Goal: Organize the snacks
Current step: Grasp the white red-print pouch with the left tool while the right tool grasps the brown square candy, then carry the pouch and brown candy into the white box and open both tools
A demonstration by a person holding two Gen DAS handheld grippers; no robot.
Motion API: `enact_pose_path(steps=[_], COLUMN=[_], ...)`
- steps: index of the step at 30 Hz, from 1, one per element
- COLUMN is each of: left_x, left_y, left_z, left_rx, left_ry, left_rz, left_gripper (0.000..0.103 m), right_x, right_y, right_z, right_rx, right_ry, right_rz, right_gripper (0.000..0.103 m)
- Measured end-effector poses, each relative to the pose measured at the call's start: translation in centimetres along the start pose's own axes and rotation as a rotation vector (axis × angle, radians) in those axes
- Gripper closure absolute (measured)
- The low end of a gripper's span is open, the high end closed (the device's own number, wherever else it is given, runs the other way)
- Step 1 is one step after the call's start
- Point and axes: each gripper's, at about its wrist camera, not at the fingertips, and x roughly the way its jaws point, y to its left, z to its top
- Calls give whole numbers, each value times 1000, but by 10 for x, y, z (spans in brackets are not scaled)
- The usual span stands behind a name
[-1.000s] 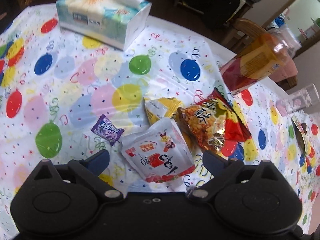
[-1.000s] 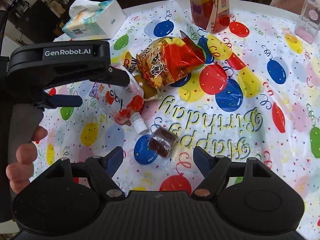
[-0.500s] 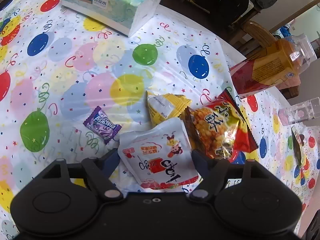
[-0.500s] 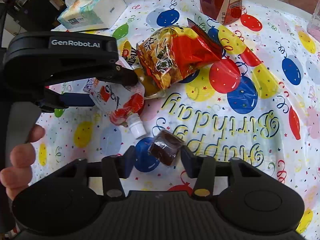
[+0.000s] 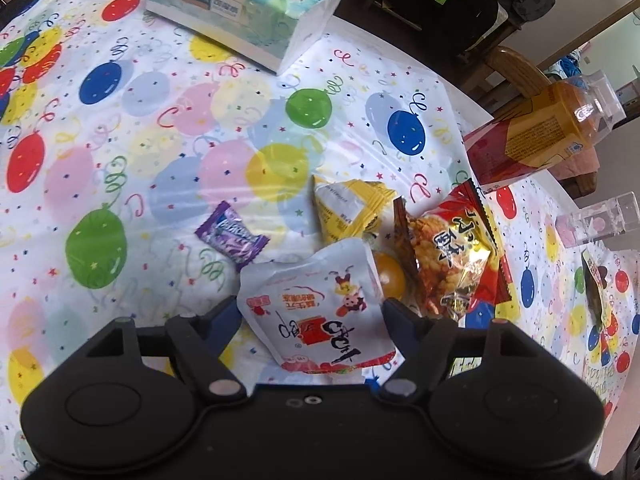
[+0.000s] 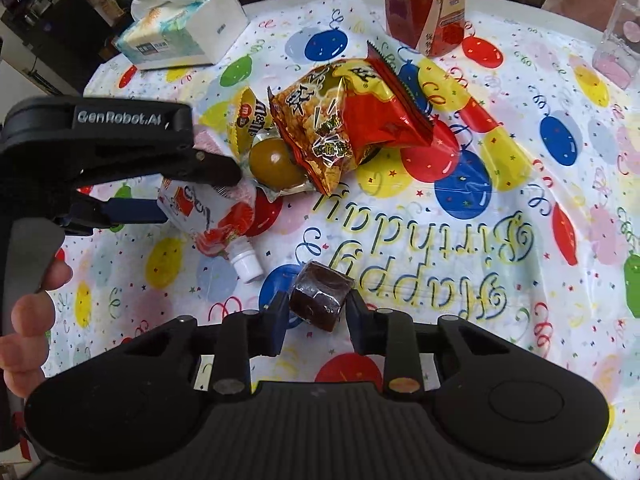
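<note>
My left gripper (image 5: 310, 316) is shut on a white spouted pouch (image 5: 320, 300), one finger against each side. From the right wrist view that pouch (image 6: 208, 216) hangs in the left gripper (image 6: 200, 194) with its white cap pointing down. The right gripper (image 6: 316, 312) is shut on a brown wrapped candy (image 6: 320, 298) just above the balloon tablecloth (image 6: 520, 200). A red-gold snack bag (image 5: 452, 256), a yellow packet (image 5: 348, 208), an amber jelly ball (image 5: 390, 276) and a purple candy (image 5: 232, 236) lie beyond the pouch.
A tissue box (image 5: 240, 4) sits at the far edge, with a tall drink carton (image 5: 528, 140) and a clear plastic box (image 5: 596, 220) to the right. Another small wrapper (image 5: 596, 284) lies at the right edge. A person's hand (image 6: 28, 312) holds the left gripper.
Both grippers moved forward and shut: the left onto the white pouch, the right onto the brown candy, which now sits between its fingers.
</note>
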Motion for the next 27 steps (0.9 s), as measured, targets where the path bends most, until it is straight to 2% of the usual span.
enact_pose_path(steps=[12,27], left_x=[-55,-136], left_y=[11,22], left_z=[-19,-78], left_rx=[50,185], left_ry=[-42,-74], left_rz=[-42,-81], left_gripper=[28,28], right_x=[-59,-135], right_y=[13,52], right_z=[-25,-85], right_rx=[-11,-34], right_ry=[-73,-179], right_rz=[3,4], right_gripper=[73,75])
